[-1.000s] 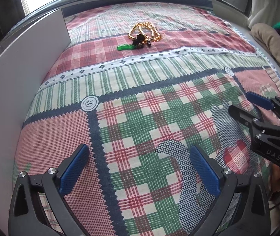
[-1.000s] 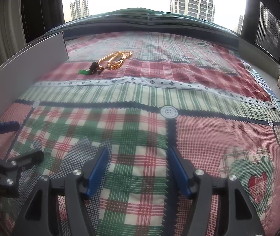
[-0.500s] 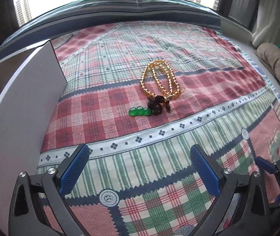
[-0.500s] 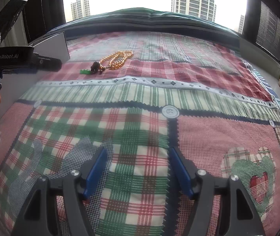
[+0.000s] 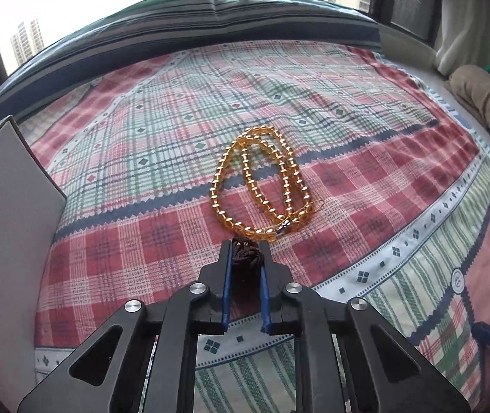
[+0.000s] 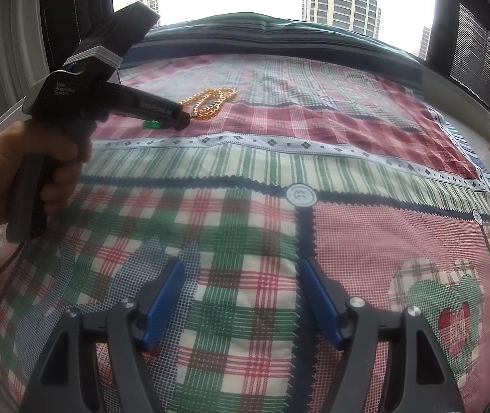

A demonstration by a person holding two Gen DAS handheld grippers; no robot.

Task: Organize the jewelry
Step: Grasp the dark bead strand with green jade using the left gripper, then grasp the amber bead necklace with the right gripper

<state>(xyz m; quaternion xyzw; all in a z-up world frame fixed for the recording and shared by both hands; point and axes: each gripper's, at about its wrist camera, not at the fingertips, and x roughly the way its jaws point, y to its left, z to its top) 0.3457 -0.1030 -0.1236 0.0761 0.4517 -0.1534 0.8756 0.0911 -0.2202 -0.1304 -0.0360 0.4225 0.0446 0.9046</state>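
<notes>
Amber beads form the necklace (image 5: pixel 258 186), which lies in loose loops on the plaid bedspread (image 5: pixel 365 206), toward the far middle of the bed. At its near end sits a dark brown knotted cord (image 5: pixel 245 253), and this is where I have the left gripper (image 5: pixel 245 258): its jaws are closing, the blue pads already drawn in on either side of the knot and pinching it. In the right wrist view a small green charm (image 6: pixel 151 124) lies on the cloth just beside that gripper's tip; whether it hangs from the same cord I cannot tell. A white box (image 5: pixel 7 213) stands open at the left edge of the bed, near the necklace. My right gripper (image 6: pixel 241 301) hovers over the near part of the bedspread, well apart from the beads, its jaws opening with nothing between them.

Step in hand, as I judge it: the pickup of the necklace by its cord. The next move calls for a gentle lift so the trailing loops come free without snagging, then a carry toward the box.
</notes>
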